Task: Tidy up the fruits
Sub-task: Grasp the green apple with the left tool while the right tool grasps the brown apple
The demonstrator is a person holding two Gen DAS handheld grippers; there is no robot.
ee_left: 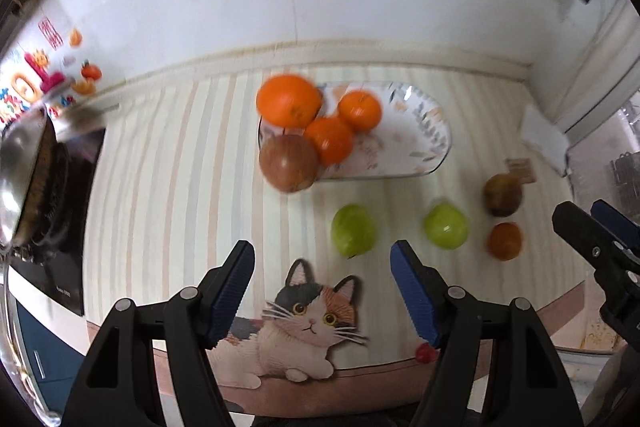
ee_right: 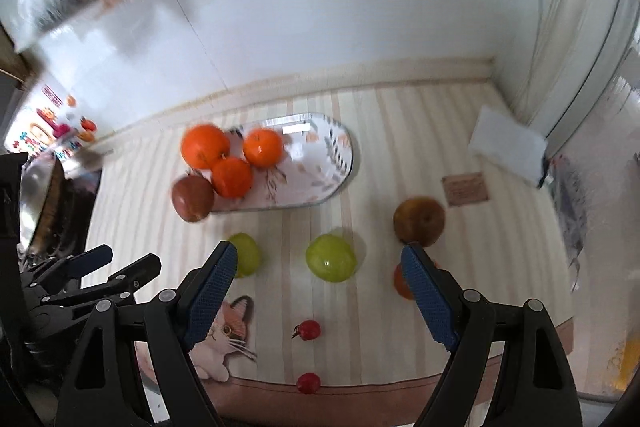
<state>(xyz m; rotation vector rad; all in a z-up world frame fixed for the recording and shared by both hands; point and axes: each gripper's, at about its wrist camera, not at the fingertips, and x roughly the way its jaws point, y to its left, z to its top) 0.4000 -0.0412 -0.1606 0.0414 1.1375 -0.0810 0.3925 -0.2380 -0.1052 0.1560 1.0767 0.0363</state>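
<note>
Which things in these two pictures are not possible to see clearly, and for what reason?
- Small orange fruit, right wrist view: mostly hidden behind the right claw finger.
- Lower red cherry, left wrist view: partly covered by the left claw finger.
- Fridge magnets, left wrist view: blurred, near the edge.
- Brown card, right wrist view: text too small to read.
</note>
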